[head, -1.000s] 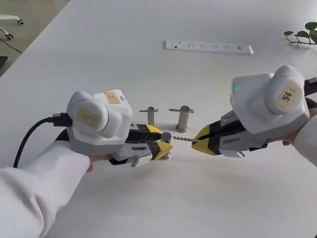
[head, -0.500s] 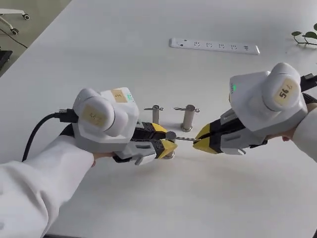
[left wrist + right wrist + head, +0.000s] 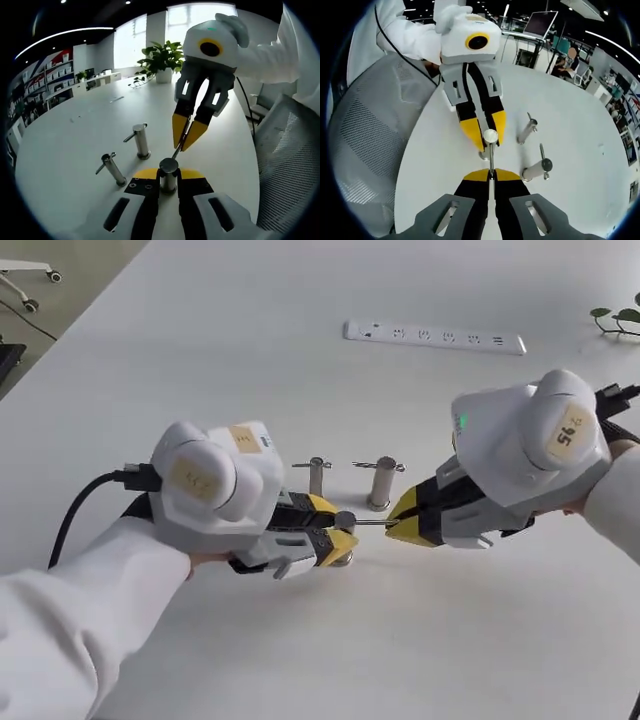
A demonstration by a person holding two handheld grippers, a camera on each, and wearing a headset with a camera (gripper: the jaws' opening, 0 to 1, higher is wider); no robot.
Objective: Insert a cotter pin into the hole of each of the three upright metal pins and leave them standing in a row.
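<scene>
My left gripper (image 3: 338, 534) (image 3: 169, 176) is shut on an upright metal pin (image 3: 343, 521) (image 3: 168, 173) (image 3: 490, 136) near the table's front. Facing it from the right, my right gripper (image 3: 402, 521) (image 3: 490, 174) is shut on a thin cotter pin (image 3: 372, 523) (image 3: 490, 159) (image 3: 177, 148). The cotter pin's tip is at the top of the held metal pin. Behind stand two more metal pins, one (image 3: 317, 476) (image 3: 113, 169) on the left and one (image 3: 382, 483) (image 3: 140, 140) on the right, each with a cotter pin through its top.
A white power strip (image 3: 434, 337) lies at the back of the white table (image 3: 300, 360). Plant leaves (image 3: 620, 318) reach in at the far right edge. A black cable (image 3: 80, 505) trails from the left gripper. Floor and a chair base (image 3: 25, 275) show at far left.
The right gripper has moved left, bringing the cotter pin's tip from a short gap up to the top of the metal pin held by the left gripper. The head camera shifted slightly.
</scene>
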